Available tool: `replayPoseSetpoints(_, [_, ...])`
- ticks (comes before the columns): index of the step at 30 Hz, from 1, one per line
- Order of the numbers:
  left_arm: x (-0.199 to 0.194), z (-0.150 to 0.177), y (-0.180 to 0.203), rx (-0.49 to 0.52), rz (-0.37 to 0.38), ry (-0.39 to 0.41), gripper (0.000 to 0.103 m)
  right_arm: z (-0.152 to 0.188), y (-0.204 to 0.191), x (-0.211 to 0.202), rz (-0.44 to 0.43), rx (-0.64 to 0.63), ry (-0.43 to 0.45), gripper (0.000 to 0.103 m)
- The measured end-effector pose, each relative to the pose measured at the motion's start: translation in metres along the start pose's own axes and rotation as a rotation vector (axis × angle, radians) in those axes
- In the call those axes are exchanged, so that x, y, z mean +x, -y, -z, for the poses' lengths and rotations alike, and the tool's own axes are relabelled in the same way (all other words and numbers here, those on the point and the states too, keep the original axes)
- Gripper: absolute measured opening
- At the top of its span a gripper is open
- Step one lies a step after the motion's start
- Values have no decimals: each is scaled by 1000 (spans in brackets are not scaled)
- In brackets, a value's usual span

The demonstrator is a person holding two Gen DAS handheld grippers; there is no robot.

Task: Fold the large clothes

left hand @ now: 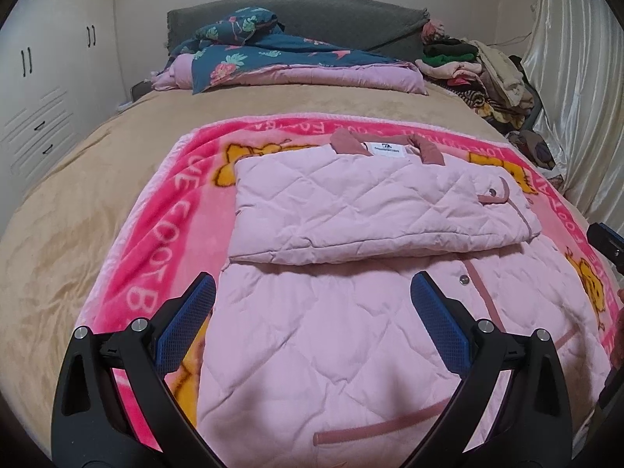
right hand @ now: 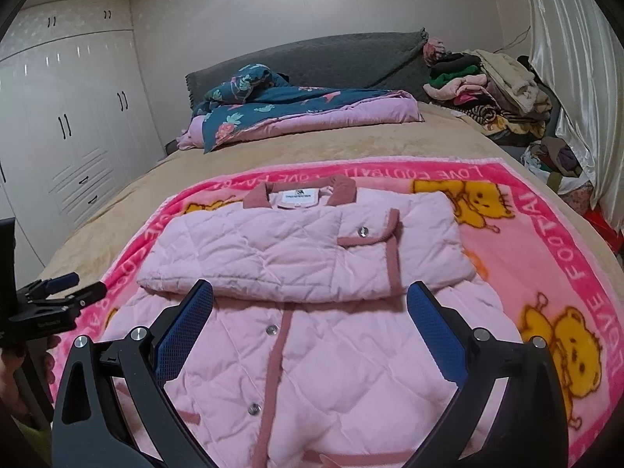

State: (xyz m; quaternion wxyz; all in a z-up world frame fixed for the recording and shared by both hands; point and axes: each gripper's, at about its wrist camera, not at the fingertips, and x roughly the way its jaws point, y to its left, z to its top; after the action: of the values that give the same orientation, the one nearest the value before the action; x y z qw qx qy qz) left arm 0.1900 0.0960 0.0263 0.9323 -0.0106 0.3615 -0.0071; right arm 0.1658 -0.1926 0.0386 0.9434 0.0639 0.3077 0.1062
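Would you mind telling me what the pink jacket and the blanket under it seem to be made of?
The pink jacket looks like padded, quilted woven cloth, matte, judging by its diamond stitching and puffy panels, with metal-looking snaps. The blanket looks like plush fleece, probably synthetic: fuzzy pile, soft-edged bear print.

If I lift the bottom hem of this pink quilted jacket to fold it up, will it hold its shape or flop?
The pink quilted jacket will probably sag between the two tongs, since its padded fabric already creases softly. The folded sleeves lying on top look loose, so they might slide on a quick lift. It looks puffy and thus likely light for its size.
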Motion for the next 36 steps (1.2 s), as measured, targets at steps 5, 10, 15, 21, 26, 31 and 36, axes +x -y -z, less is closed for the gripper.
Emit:
replayPoseSetpoints(5, [-5,15,-2,-17,-4,-3,94,11,13,-14,14,15,-3,99])
replayPoseSetpoints(10, [-12,28,-9,-62,8,-3,94,21,22,-24,29,16,-9,99])
replayPoseSetpoints(15, [-15,40,-16,-95,6,-9,94,28,31,-36,41,14,-12,99])
replayPoseSetpoints(21, [-20,54,-22,-122,1,-27,94,34,42,-46,55,21,-14,99])
replayPoseSetpoints(26, [-24,65,-22,-121,-7,-42,94,40,53,-55,68,27,-17,99])
replayPoseSetpoints(31, [-28,76,-24,-127,-11,-66,94,48,66,-65,81,42,-18,99])
replayPoseSetpoints(36, [-31,87,-29,-138,-23,-88,94,55,75,-71,94,52,-26,99])
